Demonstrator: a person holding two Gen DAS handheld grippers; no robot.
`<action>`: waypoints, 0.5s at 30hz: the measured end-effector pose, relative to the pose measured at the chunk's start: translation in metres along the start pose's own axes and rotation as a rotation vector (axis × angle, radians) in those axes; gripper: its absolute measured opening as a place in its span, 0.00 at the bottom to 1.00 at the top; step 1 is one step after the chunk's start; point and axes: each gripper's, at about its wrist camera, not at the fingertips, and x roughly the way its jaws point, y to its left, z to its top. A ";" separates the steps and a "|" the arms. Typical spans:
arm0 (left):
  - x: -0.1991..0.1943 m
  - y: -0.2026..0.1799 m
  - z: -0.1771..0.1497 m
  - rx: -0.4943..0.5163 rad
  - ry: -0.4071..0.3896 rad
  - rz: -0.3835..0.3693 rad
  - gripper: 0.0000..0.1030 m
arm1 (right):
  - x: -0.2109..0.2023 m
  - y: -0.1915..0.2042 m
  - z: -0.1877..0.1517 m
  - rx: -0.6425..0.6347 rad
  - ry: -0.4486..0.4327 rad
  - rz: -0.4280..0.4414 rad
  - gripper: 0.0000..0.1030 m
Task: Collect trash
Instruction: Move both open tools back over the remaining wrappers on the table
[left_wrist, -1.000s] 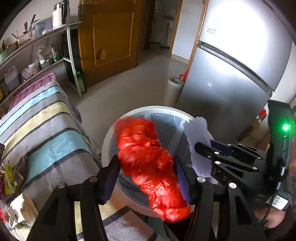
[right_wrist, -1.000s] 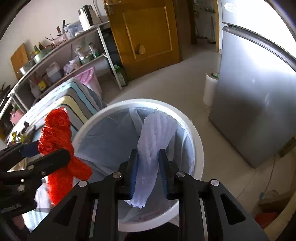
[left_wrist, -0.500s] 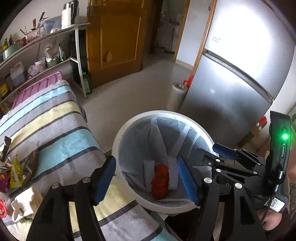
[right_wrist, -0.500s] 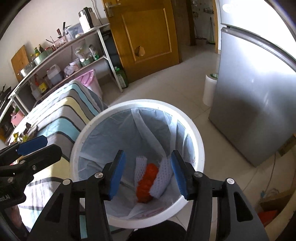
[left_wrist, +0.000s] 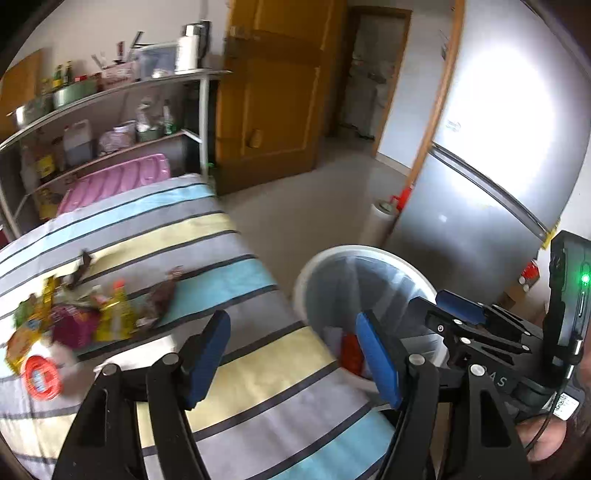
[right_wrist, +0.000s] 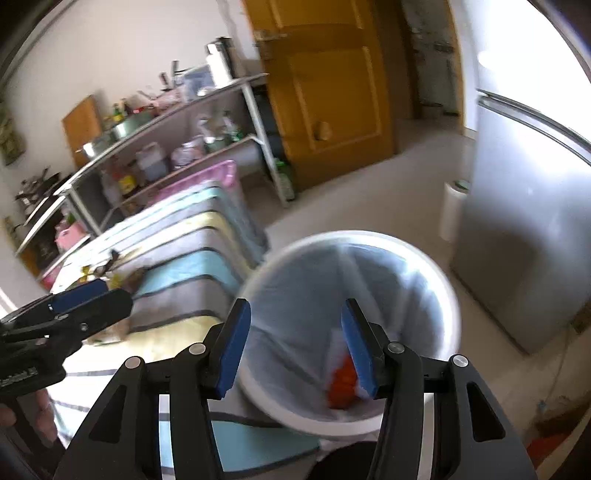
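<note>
left wrist view: left gripper (left_wrist: 291, 354) jaws wide apart, empty, above striped cloth table (left_wrist: 229, 266); heap of colourful wrappers (left_wrist: 74, 325) left uncollected. right wrist view: right gripper (right_wrist: 295, 347) wide open, empty; red crumpled bag (right_wrist: 341, 384) already inside white lined bin (right_wrist: 369, 240).

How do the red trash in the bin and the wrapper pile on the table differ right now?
The red trash lies at the bottom of the bin; the wrapper pile sits out on the striped table. The red trash is one crumpled lump beside something white; the pile is several pieces in yellow, pink, red and brown. Neither touches a gripper: left gripper and right gripper are both open and hold nothing.
</note>
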 end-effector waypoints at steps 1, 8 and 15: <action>-0.005 0.006 -0.002 -0.006 -0.004 0.007 0.71 | 0.001 0.008 0.000 -0.015 0.000 0.013 0.51; -0.036 0.060 -0.021 -0.085 -0.038 0.113 0.71 | 0.014 0.059 -0.005 -0.096 0.023 0.117 0.51; -0.058 0.116 -0.046 -0.189 -0.044 0.195 0.72 | 0.026 0.098 -0.009 -0.137 0.037 0.187 0.51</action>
